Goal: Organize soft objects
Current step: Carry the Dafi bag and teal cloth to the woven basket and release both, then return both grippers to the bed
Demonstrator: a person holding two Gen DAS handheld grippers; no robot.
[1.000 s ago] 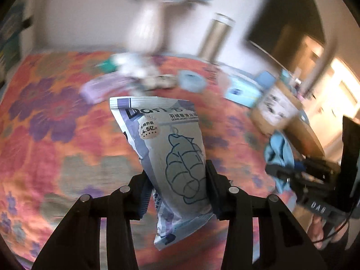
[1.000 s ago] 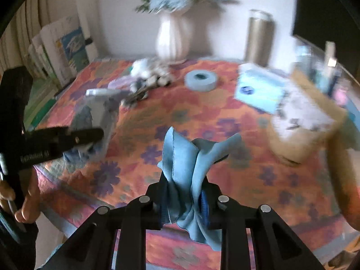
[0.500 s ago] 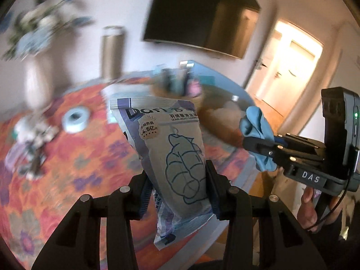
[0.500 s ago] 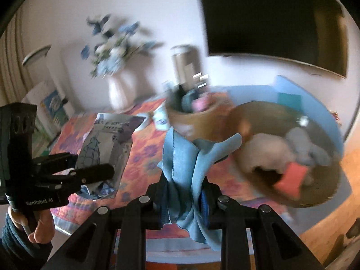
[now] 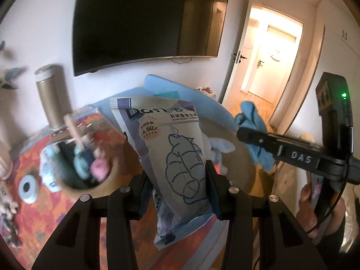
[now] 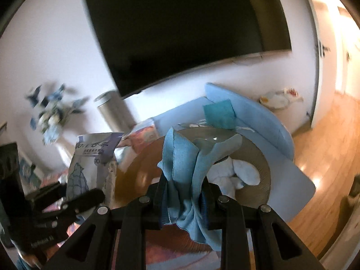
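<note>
My left gripper (image 5: 177, 180) is shut on a grey and purple soft pouch (image 5: 173, 153) printed with a jacket drawing, held upright in the air. My right gripper (image 6: 183, 187) is shut on a crumpled light blue cloth (image 6: 184, 168). Both hang over a large round brown basket (image 6: 258, 155) that holds white and pale blue plush items (image 6: 234, 173). The right gripper with the cloth (image 5: 254, 135) shows at the right of the left wrist view. The pouch (image 6: 92, 159) shows at the left of the right wrist view.
A smaller round basket (image 5: 85, 171) of stationery and soft bits stands on the flowered tablecloth (image 5: 27, 213), with a tape roll (image 5: 28, 187) and a gold flask (image 5: 52, 96). A blue seat (image 6: 270, 123) is behind the big basket. A TV (image 5: 144, 22) hangs on the wall; a doorway (image 5: 272, 56) is at right.
Both grippers have swung right from over the table's middle to over the big round basket, still holding the pouch and the cloth. The view now tilts up toward the TV.
</note>
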